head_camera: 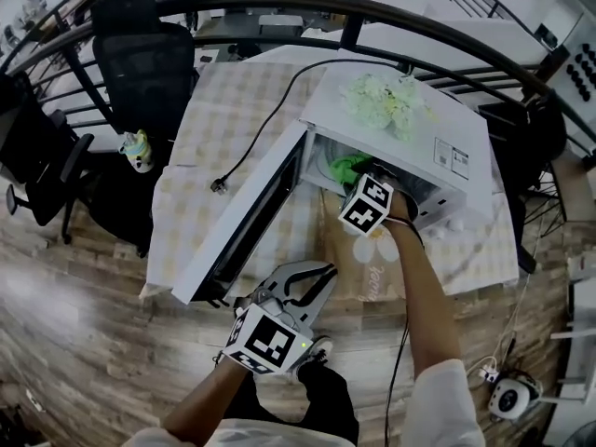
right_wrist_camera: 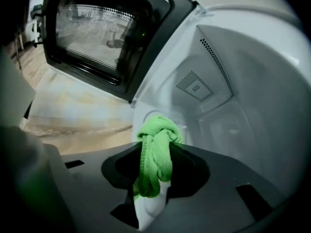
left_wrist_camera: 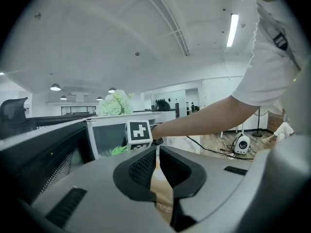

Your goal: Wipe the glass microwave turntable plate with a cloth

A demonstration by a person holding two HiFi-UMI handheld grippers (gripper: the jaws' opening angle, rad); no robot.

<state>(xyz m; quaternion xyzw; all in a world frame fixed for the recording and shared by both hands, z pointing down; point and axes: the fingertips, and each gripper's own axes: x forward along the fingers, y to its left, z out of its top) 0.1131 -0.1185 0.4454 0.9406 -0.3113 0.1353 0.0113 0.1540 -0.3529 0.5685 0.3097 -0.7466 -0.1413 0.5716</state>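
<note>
Where microwave (right_wrist_camera: 233,81) gapes, cloth (right_wrist_camera: 155,154) sits clamped

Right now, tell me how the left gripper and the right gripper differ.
The right gripper is shut on a green cloth; the left gripper is shut on nothing. The right gripper reaches inside the open microwave; the left gripper hangs outside it, by the open door. Both have closed jaws.

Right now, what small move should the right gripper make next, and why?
Probably ease the right gripper down so the cloth presses on the microwave floor: its jaws grip the cloth and it is inside the open cavity.
</note>
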